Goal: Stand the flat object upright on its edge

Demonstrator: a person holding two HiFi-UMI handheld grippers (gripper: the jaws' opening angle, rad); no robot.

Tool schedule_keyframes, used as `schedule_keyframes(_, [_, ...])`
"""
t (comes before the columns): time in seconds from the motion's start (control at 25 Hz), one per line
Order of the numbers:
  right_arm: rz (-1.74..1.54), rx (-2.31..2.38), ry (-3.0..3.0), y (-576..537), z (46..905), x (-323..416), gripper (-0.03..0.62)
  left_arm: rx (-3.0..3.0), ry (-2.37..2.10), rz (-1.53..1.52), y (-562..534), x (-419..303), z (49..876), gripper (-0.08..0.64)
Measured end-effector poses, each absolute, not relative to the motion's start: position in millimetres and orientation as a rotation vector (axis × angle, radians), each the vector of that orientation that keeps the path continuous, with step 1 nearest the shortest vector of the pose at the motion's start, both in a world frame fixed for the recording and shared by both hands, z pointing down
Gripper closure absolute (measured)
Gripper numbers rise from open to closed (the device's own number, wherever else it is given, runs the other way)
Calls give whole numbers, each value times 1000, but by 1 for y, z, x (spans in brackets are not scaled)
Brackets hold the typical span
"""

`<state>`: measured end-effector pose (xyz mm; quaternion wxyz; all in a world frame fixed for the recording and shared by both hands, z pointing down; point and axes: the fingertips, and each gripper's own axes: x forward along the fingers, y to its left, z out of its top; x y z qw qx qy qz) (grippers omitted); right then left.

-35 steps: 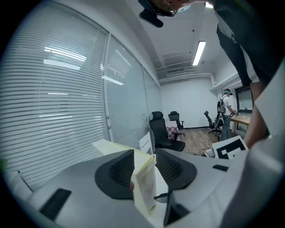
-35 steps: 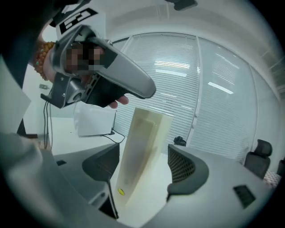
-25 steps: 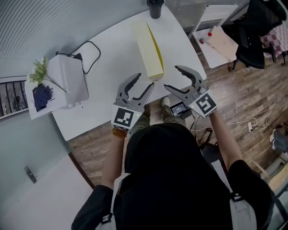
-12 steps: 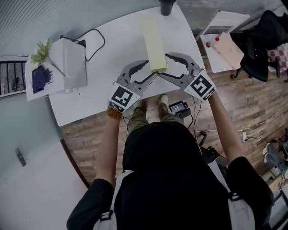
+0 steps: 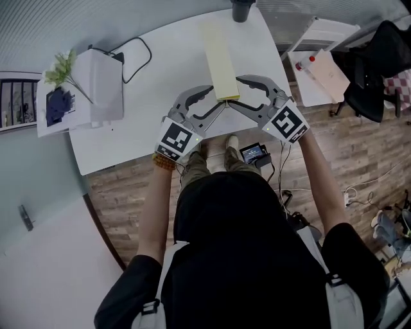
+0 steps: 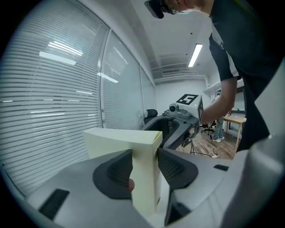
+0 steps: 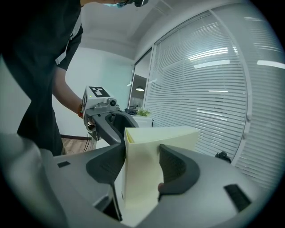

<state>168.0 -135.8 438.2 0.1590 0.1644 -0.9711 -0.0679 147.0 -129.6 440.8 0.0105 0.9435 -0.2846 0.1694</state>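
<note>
Closing on yellow box, left gripper, right gripper, contact apparently gripper-views only.

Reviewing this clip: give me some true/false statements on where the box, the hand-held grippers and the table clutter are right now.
1. The left hand-held gripper and the right hand-held gripper both have the near end of the pale yellow box between their jaws. True; both pairs of jaws have just been closing on it.
2. The box is lifted clear of the white table. False: it rests on the table.
3. A dark cup stands beyond the box's far end. True.
4. The white device with the cable sits to the right of the box. False: in the head view it sits to the left.
</note>
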Motion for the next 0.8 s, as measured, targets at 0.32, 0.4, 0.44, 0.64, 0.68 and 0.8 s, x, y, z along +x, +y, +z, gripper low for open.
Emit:
schedule_keyframes(0.32, [-152,487,-2756,-138,441,166,376,2944,-905,554,-132,145,442,388])
schedule_keyframes(0.4, [-151,487,-2755,-137,441,164,379,2944,-904,549,-131,143,442,390])
schedule_keyframes(0.44, [-151,490,-2756,-136,441,164,380,2943,-904,546,-130,143,442,390])
schedule_keyframes(0.64, [-129,513,-2766,-136,435,163,390,2947,-913,520,-131,142,435,396])
schedule_keyframes(0.68, [-129,511,-2767,-137,433,162,390,2951,-913,520,-131,141,433,397])
schedule_keyframes(0.8, [-139,509,-2772,-137,428,157,393,2963,-919,519,-131,135,428,397])
